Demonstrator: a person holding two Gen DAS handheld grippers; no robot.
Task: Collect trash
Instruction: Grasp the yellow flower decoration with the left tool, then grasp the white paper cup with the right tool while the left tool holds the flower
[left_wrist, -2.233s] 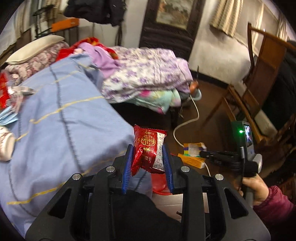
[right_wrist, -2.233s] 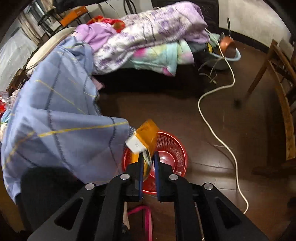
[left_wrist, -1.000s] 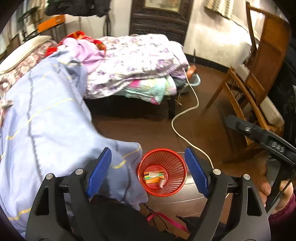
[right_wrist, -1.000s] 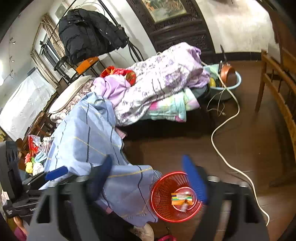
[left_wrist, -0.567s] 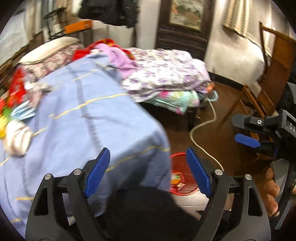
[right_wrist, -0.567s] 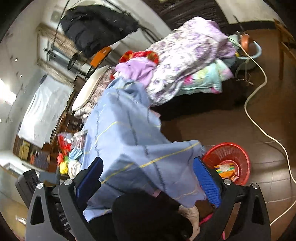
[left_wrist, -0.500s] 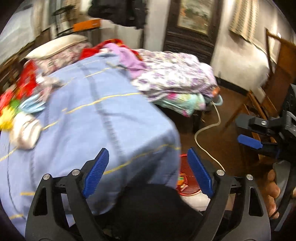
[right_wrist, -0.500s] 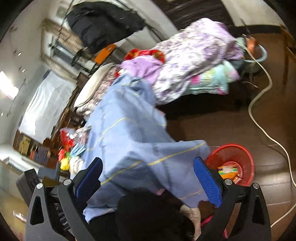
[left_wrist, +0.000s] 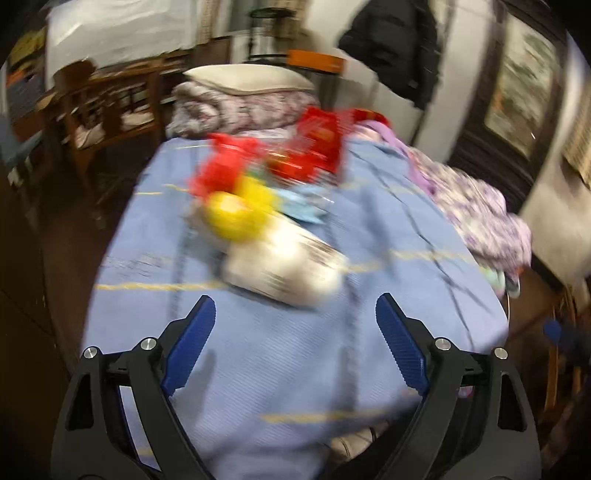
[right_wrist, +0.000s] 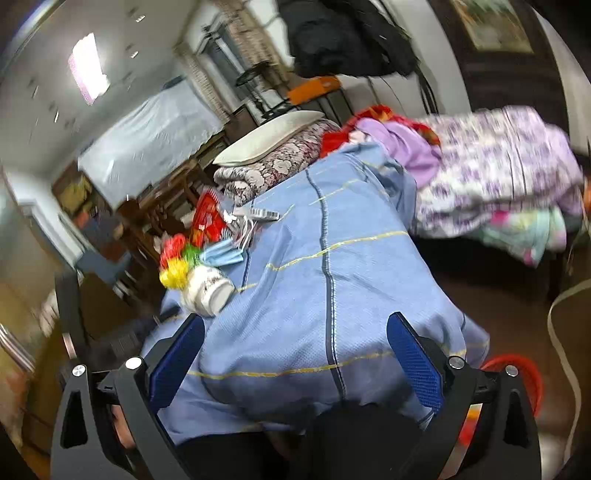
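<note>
Trash pile (right_wrist: 207, 243): 1 heap on the blue cloth (right_wrist: 332, 295), toward its far left side in the right wrist view. Contents, as far as they can be read: red wrapper (right_wrist: 205, 218), blue face mask (right_wrist: 223, 254), red, green and yellow item (right_wrist: 175, 264), white jar-like container (right_wrist: 208, 290) lying on its side nearest the cameras, and white strips with a barcode tag (right_wrist: 258, 213). In the left wrist view the same heap (left_wrist: 266, 214) is smeared by motion blur; only colours can be told.

Red basket (right_wrist: 517, 373): on the floor at lower right, mostly hidden behind the cloth edge and a tool finger; contents not legible.

Left tool (left_wrist: 295, 332): angled down over the cloth, jaws wide and just opened further, nothing between them, short of the heap.

Right tool (right_wrist: 295, 350): also tilted down above the cloth, jaws wide, empty, white container just beyond its left fingertip.

Background: folded floral bedding (right_wrist: 498, 177), pillow (right_wrist: 269, 136), black coat (right_wrist: 343, 37).
</note>
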